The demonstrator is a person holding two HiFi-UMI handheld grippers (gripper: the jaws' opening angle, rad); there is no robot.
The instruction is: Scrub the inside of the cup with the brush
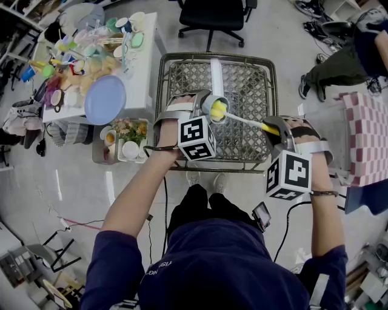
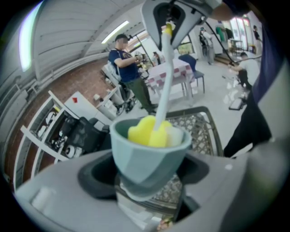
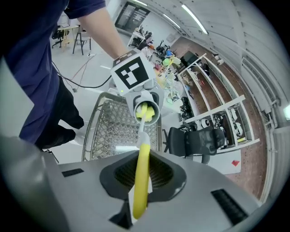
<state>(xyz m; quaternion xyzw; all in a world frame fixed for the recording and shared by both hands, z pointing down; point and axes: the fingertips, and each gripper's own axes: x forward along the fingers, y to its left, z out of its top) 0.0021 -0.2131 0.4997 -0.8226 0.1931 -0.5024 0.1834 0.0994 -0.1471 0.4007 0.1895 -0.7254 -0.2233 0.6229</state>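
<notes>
My left gripper (image 1: 203, 112) is shut on a pale teal cup (image 2: 149, 152), holding it by its lower body above the wire table. The cup (image 1: 214, 108) tilts its mouth toward the right. My right gripper (image 1: 274, 128) is shut on the yellow handle of a brush (image 3: 141, 181). The brush's white stem (image 1: 245, 120) runs left into the cup, and its yellow sponge head (image 2: 149, 131) sits inside the cup's mouth. From the right gripper view the cup (image 3: 147, 111) faces me with the sponge head (image 3: 143, 110) in it.
A wire-mesh table (image 1: 248, 85) lies under both grippers, with a white strip (image 1: 217, 75) on it. A cluttered white table (image 1: 97, 60) with cups and a blue plate (image 1: 105, 99) stands at the left. A black chair (image 1: 212, 18) is beyond; a checked table (image 1: 367, 136) at the right.
</notes>
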